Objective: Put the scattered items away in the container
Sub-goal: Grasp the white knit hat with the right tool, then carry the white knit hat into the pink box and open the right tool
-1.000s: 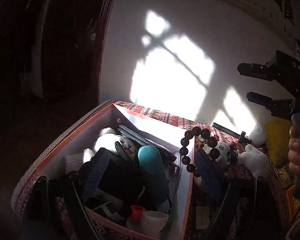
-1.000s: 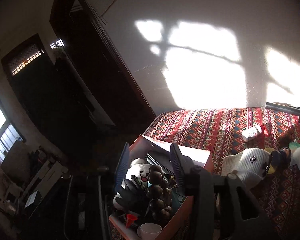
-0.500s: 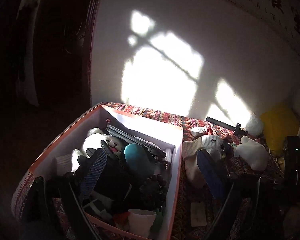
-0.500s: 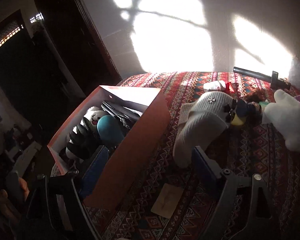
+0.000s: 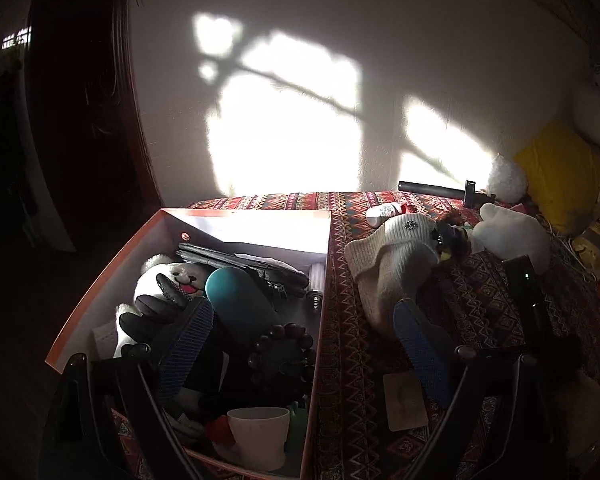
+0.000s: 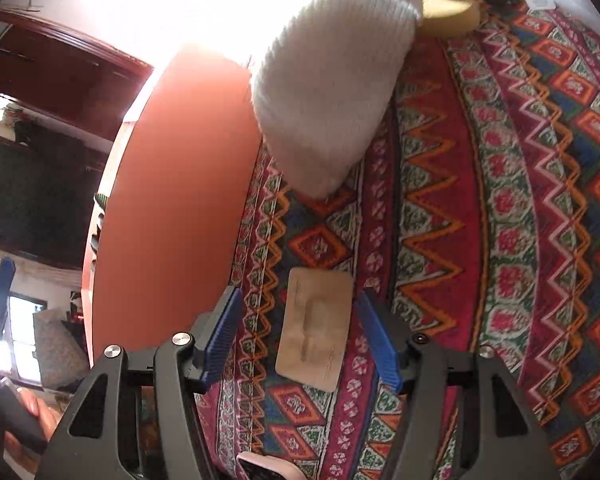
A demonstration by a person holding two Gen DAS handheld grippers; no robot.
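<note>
An orange box (image 5: 100,280) holds a plush toy, a teal case, a bead bracelet (image 5: 282,350) and a white cup. My left gripper (image 5: 300,344) is open and empty above the box's right wall. My right gripper (image 6: 300,336) is open, low over the patterned cloth, its fingers on either side of a tan card (image 6: 314,334), which also shows in the left wrist view (image 5: 404,402). A white knit hat (image 6: 328,80) lies beyond the card, next to the box wall (image 6: 172,208); the left wrist view shows it too (image 5: 392,256).
On the cloth further back lie a small white bottle (image 5: 382,211), a white plush (image 5: 512,236), a black rod (image 5: 432,190) and a yellow cushion (image 5: 560,172). A pink phone edge (image 6: 264,468) sits below my right gripper. The wall is right behind.
The bead bracelet went from my right gripper into the box. My right gripper then swung right and came down over the tan card, open around it.
</note>
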